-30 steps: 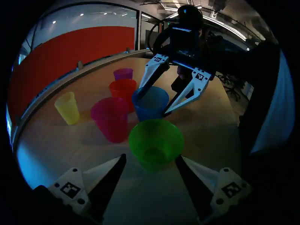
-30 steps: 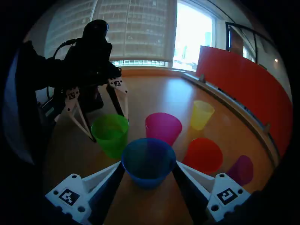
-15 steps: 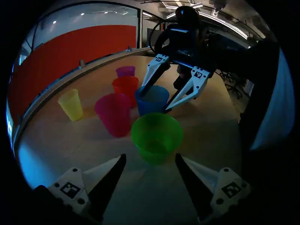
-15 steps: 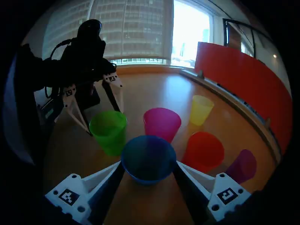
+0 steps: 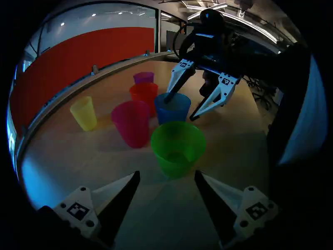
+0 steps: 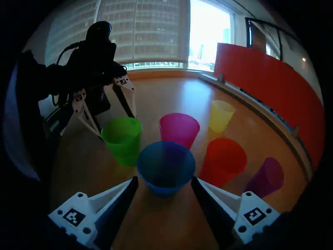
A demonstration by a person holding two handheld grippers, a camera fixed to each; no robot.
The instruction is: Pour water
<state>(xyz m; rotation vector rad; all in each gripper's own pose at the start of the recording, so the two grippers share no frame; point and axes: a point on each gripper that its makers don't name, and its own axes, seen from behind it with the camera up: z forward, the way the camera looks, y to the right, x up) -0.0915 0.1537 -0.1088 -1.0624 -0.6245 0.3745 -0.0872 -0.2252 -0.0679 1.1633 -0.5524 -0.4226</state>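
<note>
The wooden bench (image 6: 175,96) took up most of both views, with a long red wall (image 5: 83,54) running along its far edge. The person (image 5: 291,83) was basically a dark shape cut off at the rim, so not much beyond a sleeve could be made out.

In the left gripper view, the left claw (image 5: 165,175) had its fingers spread apart and pressing on nothing. The green cup (image 5: 178,143) stood upright just past the tips. There was a paler patch at the bottom of that cup, but it was too hard to tell if it was water.

The right claw (image 6: 163,180) was spread wide too, with the blue cup (image 6: 165,166) sitting between its tips. Contact was impossible to call from there. The left gripper view showed that claw from the front, straddling the blue cup, one finger at the rim and the other just beside the wall.

From that side the green cup hid the blue cup's base, and the pink cup (image 5: 132,123) and the blue one covered part of the red cup (image 5: 143,92). The right gripper view showed those bases plainly, plus a bright window (image 6: 208,37). The yellow cup (image 5: 84,112) stood apart near the wall. The purple cup (image 5: 143,77) was half hidden behind the red one.
</note>
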